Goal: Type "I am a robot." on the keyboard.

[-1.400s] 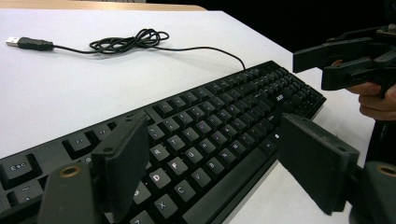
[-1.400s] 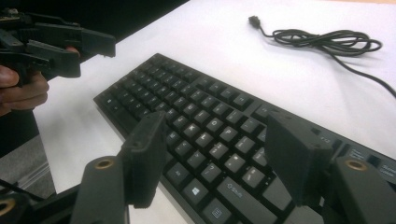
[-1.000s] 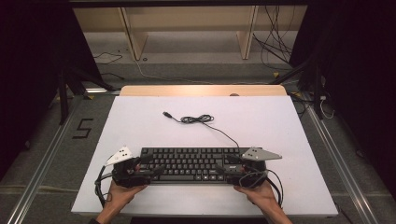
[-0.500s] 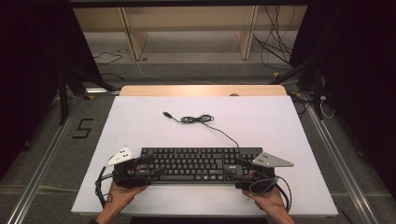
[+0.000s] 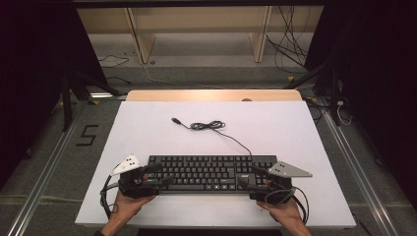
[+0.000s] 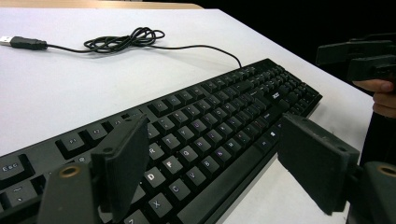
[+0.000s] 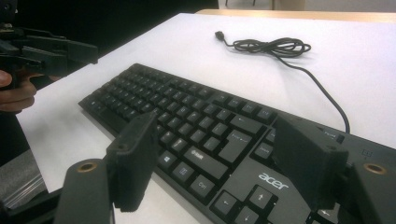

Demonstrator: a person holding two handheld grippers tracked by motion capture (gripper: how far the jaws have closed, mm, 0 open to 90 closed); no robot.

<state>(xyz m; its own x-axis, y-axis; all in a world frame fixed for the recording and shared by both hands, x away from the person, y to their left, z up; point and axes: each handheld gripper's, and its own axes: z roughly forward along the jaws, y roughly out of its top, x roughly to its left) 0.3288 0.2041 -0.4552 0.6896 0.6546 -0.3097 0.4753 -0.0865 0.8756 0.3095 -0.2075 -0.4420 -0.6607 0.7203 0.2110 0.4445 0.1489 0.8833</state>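
A black Acer keyboard (image 5: 211, 172) lies flat near the front edge of the white table (image 5: 275, 123). Its thin black cable (image 5: 206, 126) runs back to a loose coil and ends in a free USB plug (image 5: 175, 120). My left gripper (image 5: 156, 176) is open at the keyboard's left end (image 6: 187, 140), one jaw over the keys and the other past the front edge. My right gripper (image 5: 248, 181) is open at the right end (image 7: 224, 135), jaws either side of the corner with the logo. Neither holds anything. The cable coil (image 6: 126, 39) and the plug (image 7: 218, 35) lie beyond the keys.
A wooden strip (image 5: 211, 95) borders the table's far edge, with shelving legs and loose wires on the floor behind. Metal rails run along both sides, and a "5" mark (image 5: 87, 135) is on the floor at left. The white top behind the keyboard holds nothing except the cable.
My right gripper has drawn back to the right and toward the person, off the keyboard's right end. The left gripper and the keyboard have barely shifted.
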